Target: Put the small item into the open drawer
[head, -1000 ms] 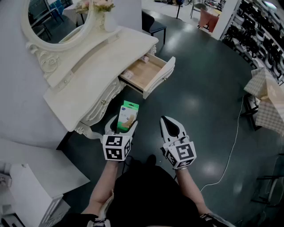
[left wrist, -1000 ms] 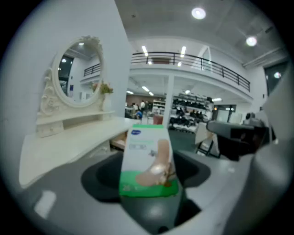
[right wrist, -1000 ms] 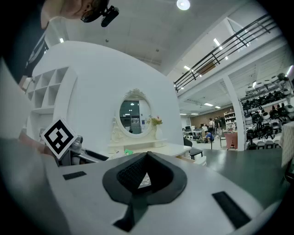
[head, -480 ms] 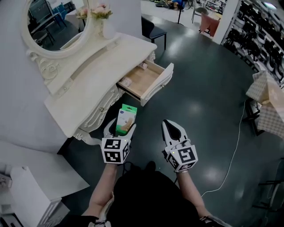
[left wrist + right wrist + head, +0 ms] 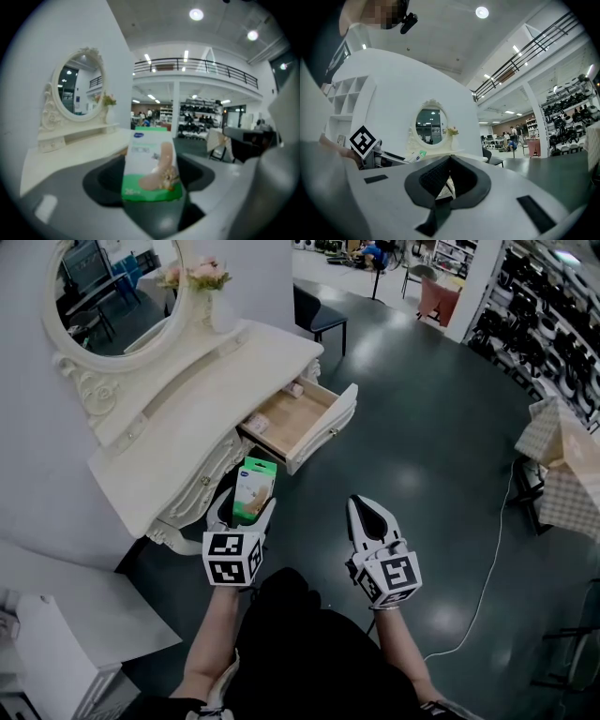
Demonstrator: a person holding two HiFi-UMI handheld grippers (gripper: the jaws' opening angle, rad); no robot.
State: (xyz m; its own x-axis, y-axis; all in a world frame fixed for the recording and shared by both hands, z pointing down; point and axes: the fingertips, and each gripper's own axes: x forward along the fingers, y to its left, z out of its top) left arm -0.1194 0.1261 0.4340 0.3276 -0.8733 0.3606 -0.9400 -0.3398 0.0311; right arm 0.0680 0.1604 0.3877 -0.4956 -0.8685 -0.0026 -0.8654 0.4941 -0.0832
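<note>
Right now, from overhead, the left tool [image 5: 246,514] pinches a small green-and-white cardboard box [image 5: 255,486] upright. The box sits near the open wooden drawer [image 5: 292,418] of the ornate cream desk [image 5: 178,427] but not over it. The right tool [image 5: 368,512] hangs beside the left one above the dark glossy floor [image 5: 422,437], well apart from the desk. In the left gripper view, the box stands clamped between the jaws, with an oval mirror [image 5: 77,89] off to the left. In the right gripper view, the jaws are pressed together with nothing between them.
</note>
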